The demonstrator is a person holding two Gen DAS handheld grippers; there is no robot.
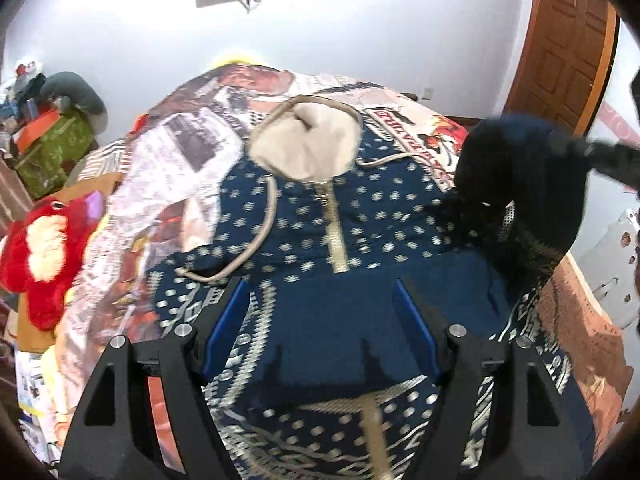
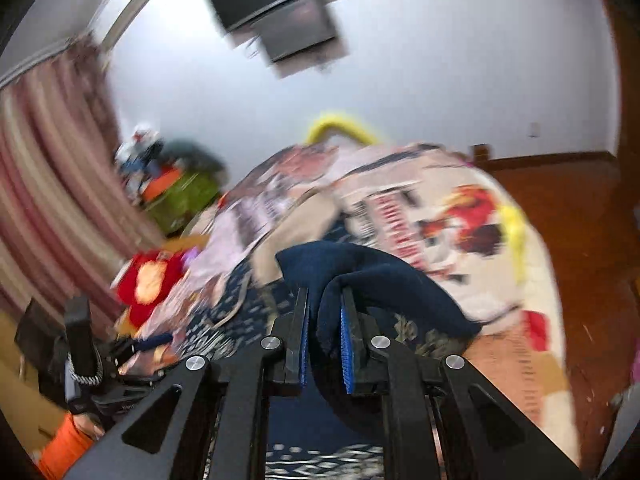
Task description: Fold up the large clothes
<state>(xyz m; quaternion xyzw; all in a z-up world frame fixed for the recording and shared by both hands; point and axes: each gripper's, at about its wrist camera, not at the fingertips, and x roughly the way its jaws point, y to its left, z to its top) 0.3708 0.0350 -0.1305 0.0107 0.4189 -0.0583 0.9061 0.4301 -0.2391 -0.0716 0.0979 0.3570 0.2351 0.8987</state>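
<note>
One bed under a printed patchwork quilt carries a navy hooded sweatshirt with white dotted pattern, its beige-lined hood at 12 o'clock. Left gripper hovers spread wide over the hem, holding nothing. Right gripper is clamped on a plain navy sleeve fold. Red plush toy lies at 9 o'clock.

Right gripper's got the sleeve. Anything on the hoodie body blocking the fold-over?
Nothing solid shows. The right gripper is shut on the navy sleeve. On the hoodie front lie only its own beige drawstring and zipper. The left gripper hangs open over the lower front.
</note>
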